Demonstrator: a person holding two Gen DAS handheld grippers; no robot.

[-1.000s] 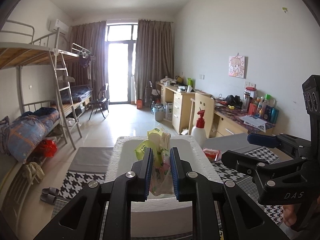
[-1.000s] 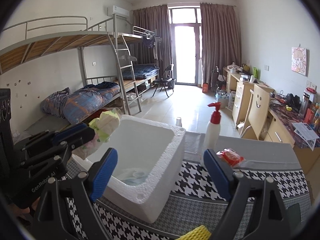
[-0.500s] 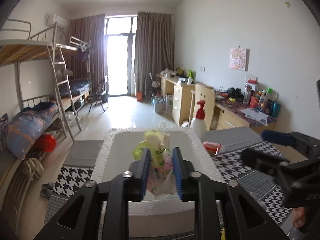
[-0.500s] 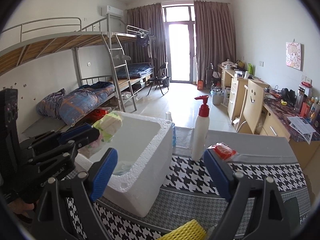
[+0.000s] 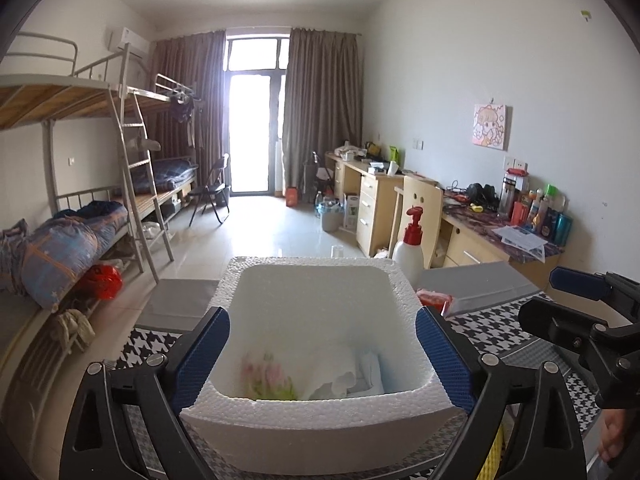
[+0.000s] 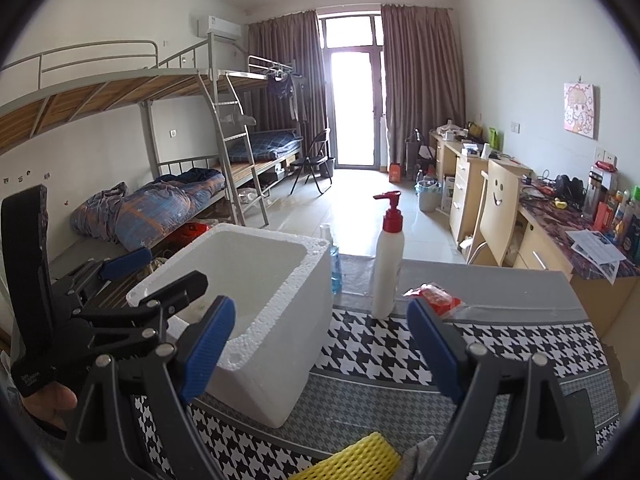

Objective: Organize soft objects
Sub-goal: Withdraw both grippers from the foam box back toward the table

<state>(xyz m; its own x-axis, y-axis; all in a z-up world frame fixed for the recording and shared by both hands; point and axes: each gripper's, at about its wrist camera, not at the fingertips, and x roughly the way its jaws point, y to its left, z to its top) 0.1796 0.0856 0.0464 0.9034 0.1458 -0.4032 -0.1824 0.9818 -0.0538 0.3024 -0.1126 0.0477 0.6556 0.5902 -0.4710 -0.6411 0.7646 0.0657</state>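
Left wrist: left gripper (image 5: pixel 322 356) opening over foam box (image 5: pixel 320 416).

nothing really readable here; left gripper (image 6: pixel 72 312) has small white print at about 8 o'clock in the right wrist view, too tiny to make out; bottle (image 6: pixel 387 258) shows no legible label

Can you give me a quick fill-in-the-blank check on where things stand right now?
1. The pink-and-green bundle lies inside the white ____ box.
2. The pump bottle has a ____ pump top.
3. The left claw, its jaws opening, holds ____.
4. The red packet lies on the ____, outside the box.

Missing: foam; red; nothing; table
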